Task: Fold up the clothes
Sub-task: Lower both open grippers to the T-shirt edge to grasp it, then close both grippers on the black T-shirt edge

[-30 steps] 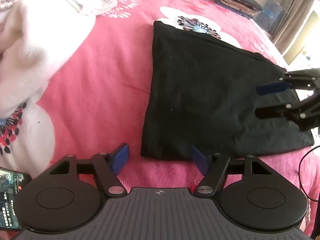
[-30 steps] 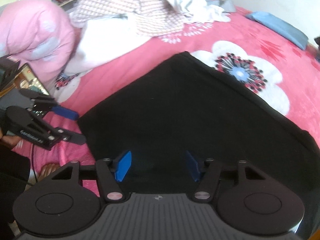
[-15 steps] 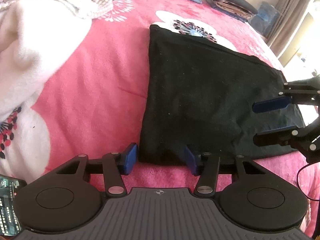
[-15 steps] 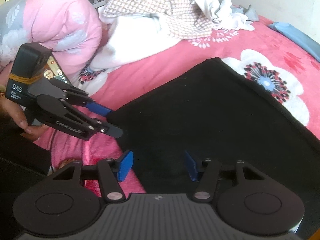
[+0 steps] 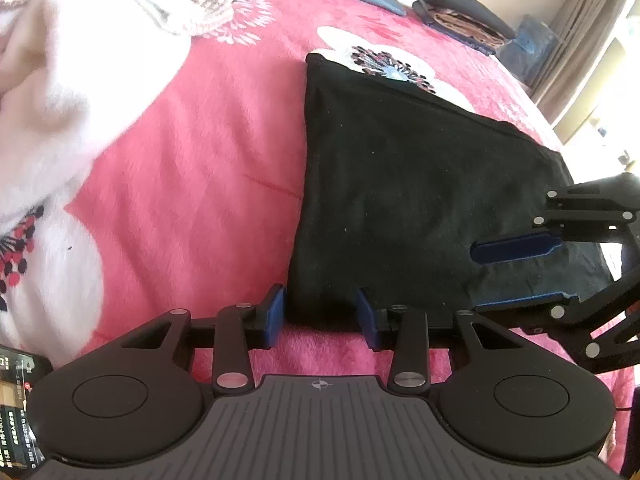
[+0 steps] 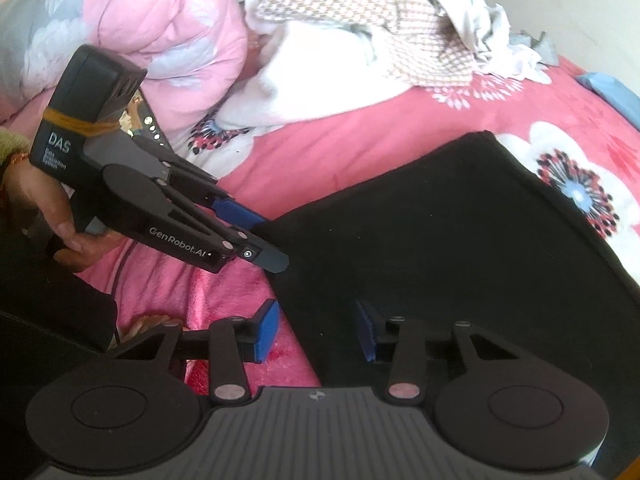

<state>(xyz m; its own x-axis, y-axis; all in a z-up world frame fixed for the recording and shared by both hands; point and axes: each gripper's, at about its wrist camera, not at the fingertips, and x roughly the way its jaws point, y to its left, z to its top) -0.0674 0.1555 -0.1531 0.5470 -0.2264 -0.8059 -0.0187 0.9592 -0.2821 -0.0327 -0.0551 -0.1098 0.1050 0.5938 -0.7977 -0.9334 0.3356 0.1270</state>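
Now both grippers straddle garment (image 5: 404, 200) corners

A home bedroom: pink floral bedspread (image 5: 192, 184), pink duvet (image 6: 160, 28), heaped laundry (image 6: 360, 12), curtains (image 5: 580, 32).

One black garment (image 5: 404, 200) flat on bed (image 5: 208, 184). Two tongs: left tongs (image 5: 320, 314), right tongs (image 6: 316, 332). One phone (image 5: 16, 408). One folded stack (image 5: 460, 12). One pink pillow (image 6: 160, 28).
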